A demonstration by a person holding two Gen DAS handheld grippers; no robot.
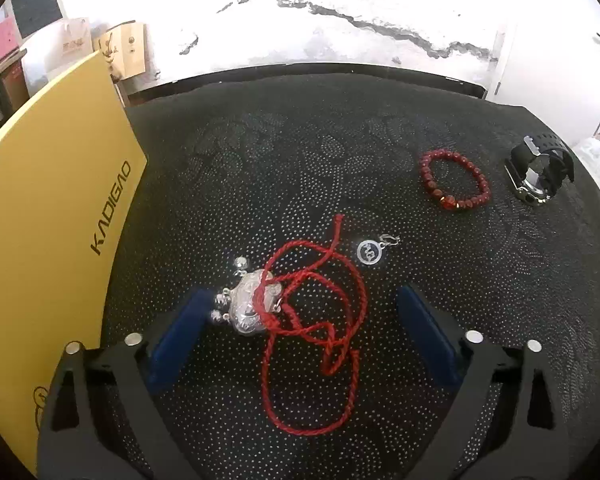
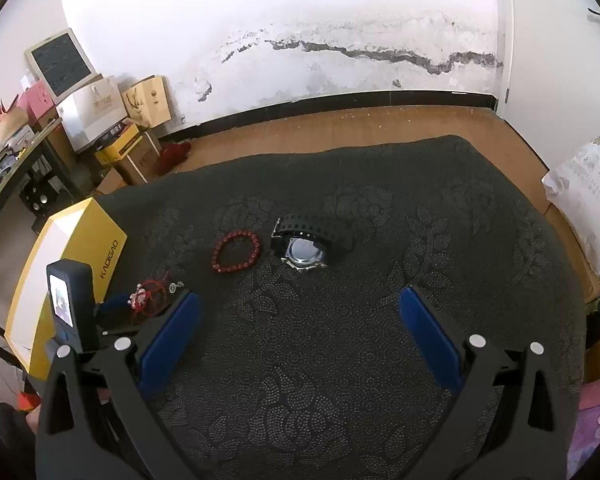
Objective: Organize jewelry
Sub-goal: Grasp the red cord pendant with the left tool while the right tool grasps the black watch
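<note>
My left hand-held gripper (image 1: 300, 312), jaws wide and empty, brackets the red cord necklace (image 1: 312, 344) on the dark surface (image 1: 300, 152), its silver pendant (image 1: 252, 308) just beside the left finger, while my right hand-held gripper (image 2: 300, 312), also wide, stands farther off.

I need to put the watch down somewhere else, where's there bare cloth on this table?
Bare dark cloth lies right of the watch toward the white bag, and between the right gripper fingers. It is crowded on the left: red cord necklace, round charm, bead bracelet and yellow box.
</note>
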